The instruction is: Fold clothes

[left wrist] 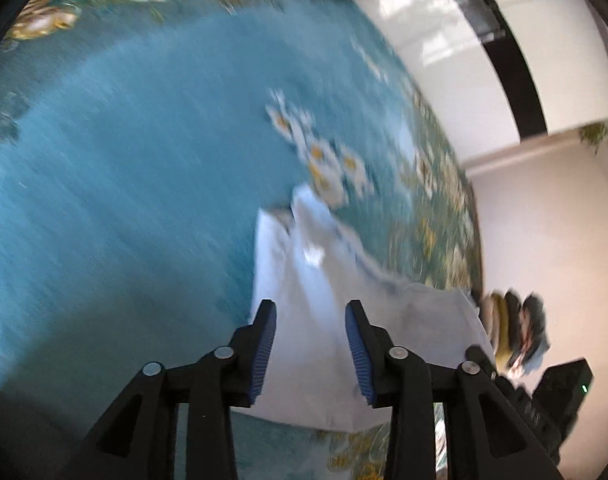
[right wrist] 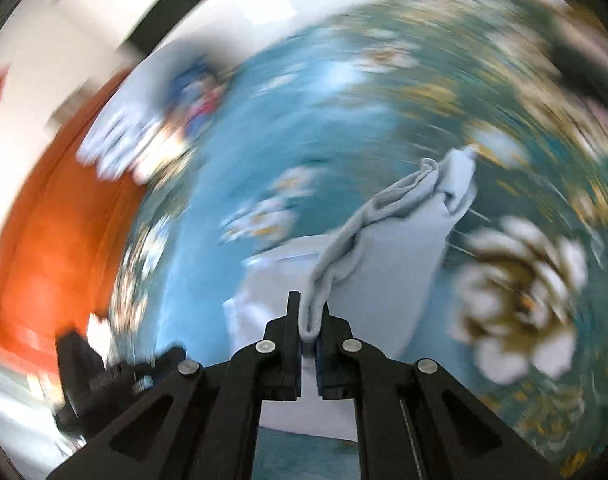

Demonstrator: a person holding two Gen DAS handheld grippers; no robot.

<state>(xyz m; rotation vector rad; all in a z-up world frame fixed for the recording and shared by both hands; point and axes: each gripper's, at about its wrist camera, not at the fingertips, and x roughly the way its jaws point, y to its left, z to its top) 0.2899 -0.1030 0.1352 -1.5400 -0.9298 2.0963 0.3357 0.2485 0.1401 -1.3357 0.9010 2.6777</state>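
Teal floral bedspread point(left wrist: 124, 160); white garment point(right wrist: 403, 248) pinched in right hand-held gripper point(right wrist: 309, 320).

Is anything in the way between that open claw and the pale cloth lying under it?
Nothing visible. The left gripper hangs open over the pale cloth on the flowered teal cover, with no object between. The right gripper already pinches a bunched edge of it.

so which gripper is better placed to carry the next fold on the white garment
Right, probably. The right gripper is shut on a bunched edge of the white garment. The left gripper is open above it, holding nothing.
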